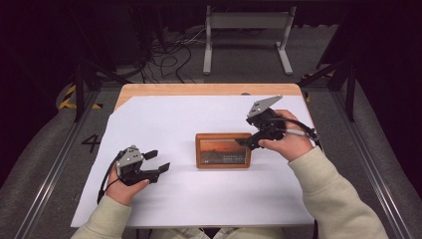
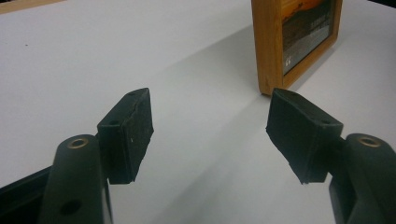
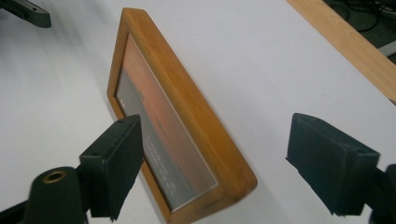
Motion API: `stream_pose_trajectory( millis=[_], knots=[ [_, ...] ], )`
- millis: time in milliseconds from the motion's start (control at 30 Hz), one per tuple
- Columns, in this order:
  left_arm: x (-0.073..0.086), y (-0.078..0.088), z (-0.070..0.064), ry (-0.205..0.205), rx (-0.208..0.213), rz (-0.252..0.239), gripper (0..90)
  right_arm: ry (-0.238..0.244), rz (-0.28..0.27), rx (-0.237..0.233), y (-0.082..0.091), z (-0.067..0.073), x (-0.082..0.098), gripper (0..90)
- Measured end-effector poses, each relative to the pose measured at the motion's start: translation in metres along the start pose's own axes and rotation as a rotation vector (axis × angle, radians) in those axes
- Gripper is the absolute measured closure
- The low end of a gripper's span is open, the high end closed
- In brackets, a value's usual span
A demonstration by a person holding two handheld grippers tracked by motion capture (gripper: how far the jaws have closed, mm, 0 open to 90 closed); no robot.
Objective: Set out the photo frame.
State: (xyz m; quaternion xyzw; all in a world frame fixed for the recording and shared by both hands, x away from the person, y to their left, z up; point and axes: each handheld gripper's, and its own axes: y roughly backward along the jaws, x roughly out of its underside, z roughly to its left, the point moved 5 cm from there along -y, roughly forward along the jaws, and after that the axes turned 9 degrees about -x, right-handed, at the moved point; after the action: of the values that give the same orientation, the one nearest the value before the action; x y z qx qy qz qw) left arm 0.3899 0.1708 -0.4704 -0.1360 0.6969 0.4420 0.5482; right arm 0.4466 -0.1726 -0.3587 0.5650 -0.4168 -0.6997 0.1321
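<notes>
High view: the wooden picture frame (image 1: 223, 150) stands upright near the middle of the white sheet (image 1: 164, 119). Just beside the frame's right end hovers the right gripper (image 1: 242, 143), jaws spread and holding nothing. Well apart from the frame's left end, the left gripper (image 1: 158, 161) rests on the sheet, jaws likewise apart and empty.

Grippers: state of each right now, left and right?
Left gripper: open, holding nothing, apart from the frame.
Right gripper: open, jaws standing either side of the frame's end, pads not pressing it.
</notes>
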Motion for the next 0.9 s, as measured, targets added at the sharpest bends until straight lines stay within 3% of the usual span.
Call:
stream_pose_trajectory(
  millis=[300, 467, 667, 900],
  knots=[
    [-0.001, -0.001, 0.0, 0.006, 0.003, 0.0, 23.5, -0.073, -0.174, 0.048, 0.033, 0.004, 0.035, 13.1],
    [-0.002, -0.001, 0.001, 0.031, 0.025, -0.003, 20.3, -0.091, -0.203, 0.068, 0.042, 0.003, 0.052, 12.8],
    [-0.002, 0.0, 0.001, 0.025, 0.032, -0.01, 16.5, -0.101, -0.221, 0.072, 0.044, 0.003, 0.068, 12.5],
    [-0.003, 0.002, -0.001, -0.001, 0.044, -0.025, 13.9, -0.139, -0.286, 0.106, 0.038, 0.001, 0.097, 11.9]
  ],
)
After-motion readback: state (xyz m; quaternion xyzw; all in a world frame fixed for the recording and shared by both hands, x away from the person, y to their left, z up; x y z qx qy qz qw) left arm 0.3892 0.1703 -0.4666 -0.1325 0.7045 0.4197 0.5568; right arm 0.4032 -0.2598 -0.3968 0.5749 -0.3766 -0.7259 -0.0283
